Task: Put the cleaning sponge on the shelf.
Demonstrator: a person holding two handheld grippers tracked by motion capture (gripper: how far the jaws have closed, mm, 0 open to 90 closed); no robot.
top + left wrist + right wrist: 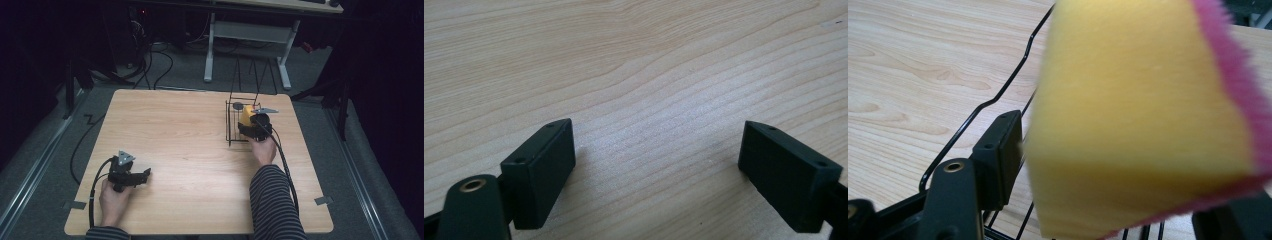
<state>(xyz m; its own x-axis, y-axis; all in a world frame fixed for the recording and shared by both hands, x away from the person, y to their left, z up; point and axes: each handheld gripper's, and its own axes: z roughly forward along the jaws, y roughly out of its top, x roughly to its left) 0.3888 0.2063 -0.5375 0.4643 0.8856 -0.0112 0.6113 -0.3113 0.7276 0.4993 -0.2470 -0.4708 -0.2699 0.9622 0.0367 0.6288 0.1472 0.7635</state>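
Okay, left first: left tool (144, 175) sits low at the near-left corner of the tabletop (190, 145). Its jaws are spread wide, nothing between them, just bare wood grain in the left gripper view. Lots of free room around it, and the whole middle of the tabletop is open. The near edge is close behind the hand.

Moving right: a black wire basket (230, 125) stands on the right half. The right tool (248, 121) reaches in from the near side. The yellow sponge with a pink scrub face (1138, 125) is between its jaws, at or just over the basket, roughly halfway open. In the right gripper view the left pad meets the sponge's edge and the sponge looks blurred. Can't tell whether the pads really press on it. A small dark round thing (237, 105) sits at the basket's far side, too small to name.

Risks, as a judgement:
- A loose grip could let the sponge tip or land on the wire rim rather than inside.
- A jaw could catch a wire on the way out and drag or tip the light basket.
- The basket's tall handle wires rise behind it, so the clear exit is back toward the person.
- The right edge of the tabletop is near, but not tight.
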